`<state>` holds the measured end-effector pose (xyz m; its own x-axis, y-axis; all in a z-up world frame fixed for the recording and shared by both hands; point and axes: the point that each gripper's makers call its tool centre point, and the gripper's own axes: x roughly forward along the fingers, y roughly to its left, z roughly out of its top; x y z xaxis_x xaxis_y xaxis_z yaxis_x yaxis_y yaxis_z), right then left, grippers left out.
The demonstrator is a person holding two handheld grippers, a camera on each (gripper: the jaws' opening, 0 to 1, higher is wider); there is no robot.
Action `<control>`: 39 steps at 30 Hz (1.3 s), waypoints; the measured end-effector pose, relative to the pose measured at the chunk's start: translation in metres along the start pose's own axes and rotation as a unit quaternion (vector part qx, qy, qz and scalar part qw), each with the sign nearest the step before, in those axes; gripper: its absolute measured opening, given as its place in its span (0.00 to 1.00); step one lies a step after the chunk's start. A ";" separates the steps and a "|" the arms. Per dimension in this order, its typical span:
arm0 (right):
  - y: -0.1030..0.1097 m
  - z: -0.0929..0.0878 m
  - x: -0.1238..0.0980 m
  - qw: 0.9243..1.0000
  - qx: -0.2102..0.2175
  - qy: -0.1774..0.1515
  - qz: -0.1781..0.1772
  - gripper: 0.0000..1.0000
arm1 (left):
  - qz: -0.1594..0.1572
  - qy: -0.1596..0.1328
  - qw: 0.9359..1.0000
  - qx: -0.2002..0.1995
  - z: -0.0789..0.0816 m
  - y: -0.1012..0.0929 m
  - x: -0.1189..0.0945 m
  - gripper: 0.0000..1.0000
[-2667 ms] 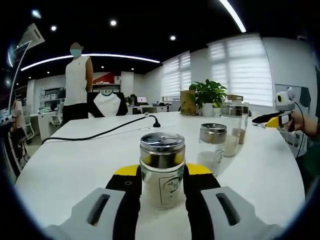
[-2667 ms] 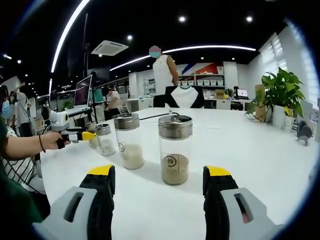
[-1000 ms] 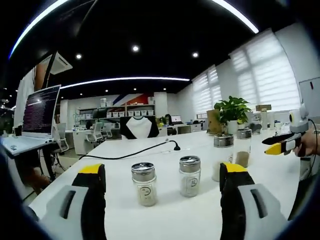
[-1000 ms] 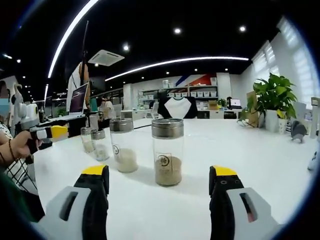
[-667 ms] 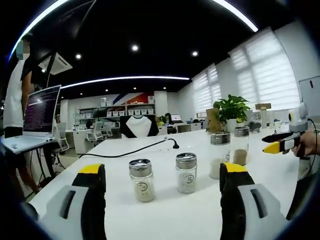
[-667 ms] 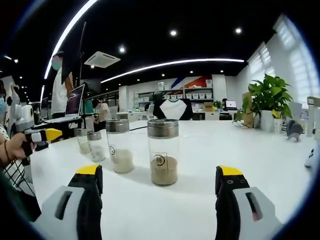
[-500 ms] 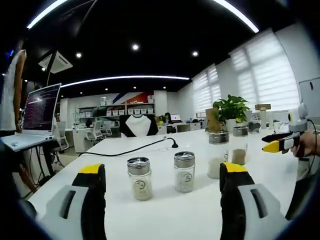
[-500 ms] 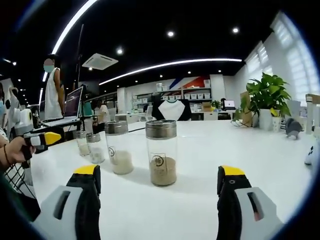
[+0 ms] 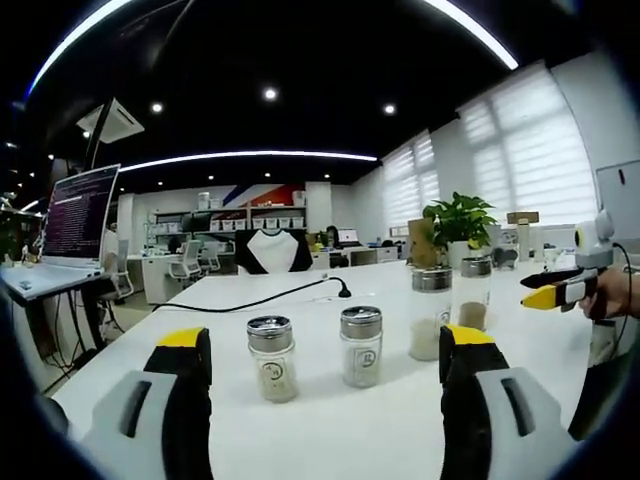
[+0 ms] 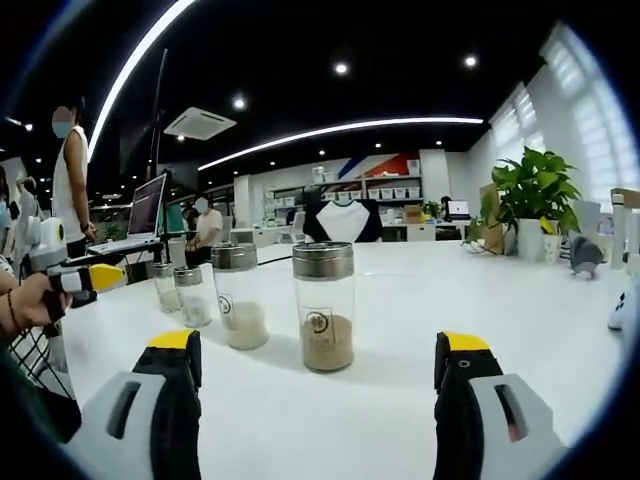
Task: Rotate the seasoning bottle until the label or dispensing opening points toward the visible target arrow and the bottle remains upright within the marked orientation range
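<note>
- Your left gripper (image 9: 325, 355) stood wide open with nothing between its yellow-tipped jaws, held low over the white round table (image 9: 330, 440).
- Just beyond those jaws, two short glass seasoning bottles with perforated steel lids stood upright and a little apart: the left short bottle (image 9: 271, 358) and the right short bottle (image 9: 361, 346), each holding pale seasoning and showing a small round logo toward you.
- Farther right, a tall glass jar of white powder (image 9: 430, 312) and a tall glass jar of brown powder (image 9: 472, 293) stood upright near each other.
- A black cable (image 9: 262, 297) ran across the far part of the table, and a green potted plant (image 9: 456, 222) sat near the far right edge.
- Your right gripper (image 10: 318, 355) was also spread wide and held nothing; in the left gripper view it hung at the far right (image 9: 548, 291) in your hand (image 9: 612, 292).
- In the right gripper view, the brown jar (image 10: 324, 305) stood nearest, between the jaws but well ahead of them, its logo facing you.
- Left of it stood the white jar (image 10: 238, 296), then the two short bottles (image 10: 192, 296) (image 10: 164, 285) farther left.
- Your left gripper appeared at the left edge (image 10: 95, 278).
- An open laptop (image 9: 68, 222) stood at the left.
</note>
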<state>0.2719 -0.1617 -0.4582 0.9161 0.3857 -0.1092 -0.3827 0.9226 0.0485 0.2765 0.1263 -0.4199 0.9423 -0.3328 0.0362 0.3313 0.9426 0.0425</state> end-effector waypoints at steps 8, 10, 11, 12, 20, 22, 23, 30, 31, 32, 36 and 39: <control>0.001 -0.001 0.002 1.000 -0.001 0.002 0.003 0.99 | -0.004 0.001 1.000 0.001 -0.002 -0.002 0.002 0.99; 0.000 -0.002 0.003 1.000 -0.001 0.002 0.004 0.99 | -0.004 0.004 1.000 0.000 -0.004 -0.003 0.002 0.99; 0.000 -0.002 0.003 1.000 0.000 0.003 0.004 0.99 | -0.005 0.005 1.000 -0.001 -0.005 -0.004 0.002 0.99; -0.001 -0.002 0.002 1.000 0.000 0.002 0.003 0.99 | -0.006 0.006 1.000 -0.001 -0.005 -0.004 0.002 0.99; -0.004 -0.002 0.002 1.000 0.001 0.001 0.000 0.99 | -0.013 0.006 1.000 -0.004 -0.007 -0.009 0.005 0.99; -0.004 -0.003 0.001 1.000 0.002 0.003 0.001 0.99 | -0.014 0.006 1.000 -0.004 -0.007 -0.009 0.005 0.99; -0.004 -0.004 0.002 1.000 0.002 0.002 0.001 0.99 | -0.013 0.006 1.000 -0.005 -0.007 -0.009 0.004 0.99; -0.002 -0.005 0.001 1.000 0.005 0.002 0.004 0.99 | -0.012 0.008 1.000 -0.010 -0.010 -0.007 0.003 0.99; -0.001 -0.004 0.001 1.000 0.002 0.002 0.004 0.99 | -0.011 0.007 1.000 -0.011 -0.010 -0.006 0.003 0.99; -0.002 -0.005 0.001 1.000 0.000 0.003 0.002 0.99 | -0.012 0.008 1.000 -0.011 -0.010 -0.006 0.003 0.99; -0.002 -0.007 0.001 1.000 0.004 0.006 0.002 0.99 | -0.012 0.006 1.000 -0.012 -0.009 -0.005 0.003 0.99; -0.002 -0.008 0.001 1.000 0.003 0.007 0.001 0.99 | -0.010 0.006 1.000 -0.013 -0.009 -0.005 0.002 0.99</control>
<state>0.2725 -0.1629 -0.4664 0.9132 0.3884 -0.1238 -0.3845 0.9215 0.0546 0.2777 0.1215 -0.4288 0.9356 -0.3522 0.0244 0.3519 0.9359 0.0172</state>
